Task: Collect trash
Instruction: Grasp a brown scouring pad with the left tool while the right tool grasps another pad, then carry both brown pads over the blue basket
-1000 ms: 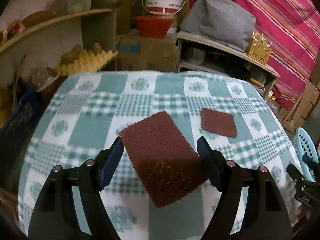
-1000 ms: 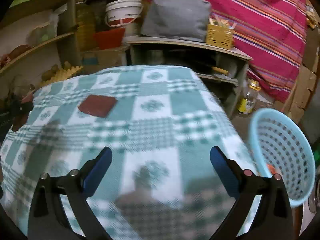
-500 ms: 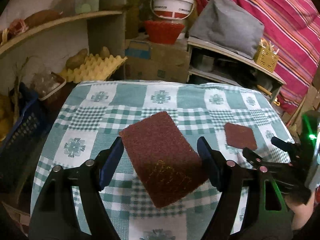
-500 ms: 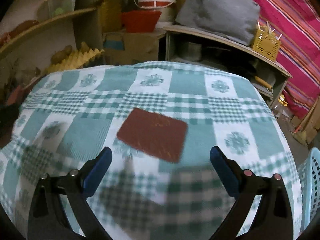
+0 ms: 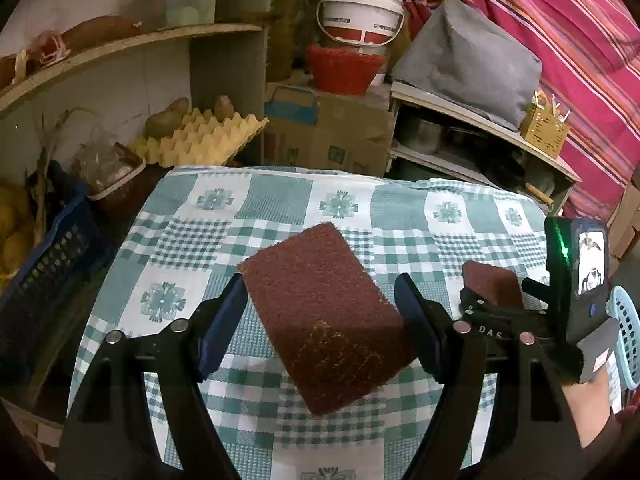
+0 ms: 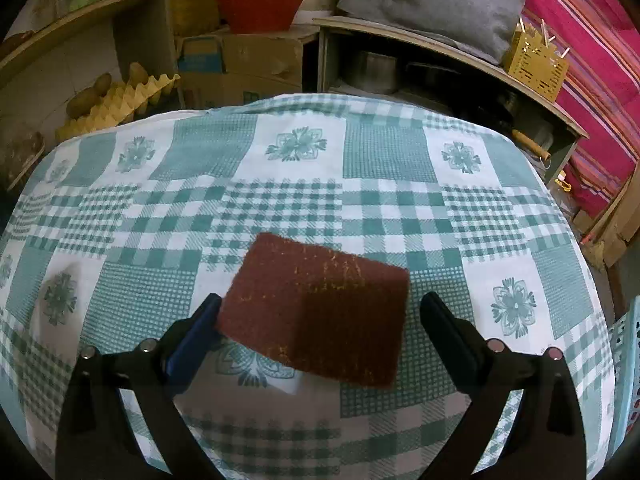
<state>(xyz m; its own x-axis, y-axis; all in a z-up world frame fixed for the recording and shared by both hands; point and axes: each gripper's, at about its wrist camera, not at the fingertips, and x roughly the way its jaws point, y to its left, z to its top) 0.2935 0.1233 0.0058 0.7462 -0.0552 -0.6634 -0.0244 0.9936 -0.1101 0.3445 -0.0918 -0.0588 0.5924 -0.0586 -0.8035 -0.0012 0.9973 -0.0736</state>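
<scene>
My left gripper point(image 5: 320, 294) is shut on a maroon scouring pad point(image 5: 324, 312), which spans its blue pads and hangs tilted above the checked tablecloth point(image 5: 192, 248). A second maroon pad point(image 6: 316, 308) lies flat on the cloth. My right gripper point(image 6: 320, 304) stands open low over this pad: its left finger point(image 6: 196, 332) is at the pad's edge, and a gap shows at the right finger. In the left wrist view the right gripper point(image 5: 496, 300) sits at the right with the second pad point(image 5: 492, 282) in front of it.
A light blue plastic basket point(image 6: 628, 380) stands off the table's right edge, also seen as the basket point(image 5: 626, 340). Behind the table are shelves, a cardboard box point(image 5: 332, 136), yellow egg trays point(image 5: 200, 140), a red bowl and a white bucket. A dark blue crate point(image 5: 44, 280) is at the left.
My right gripper swung left from beside the blue basket and came down over the second pad, which now lies between its fingers. The left gripper drew back a little, still gripping its pad.
</scene>
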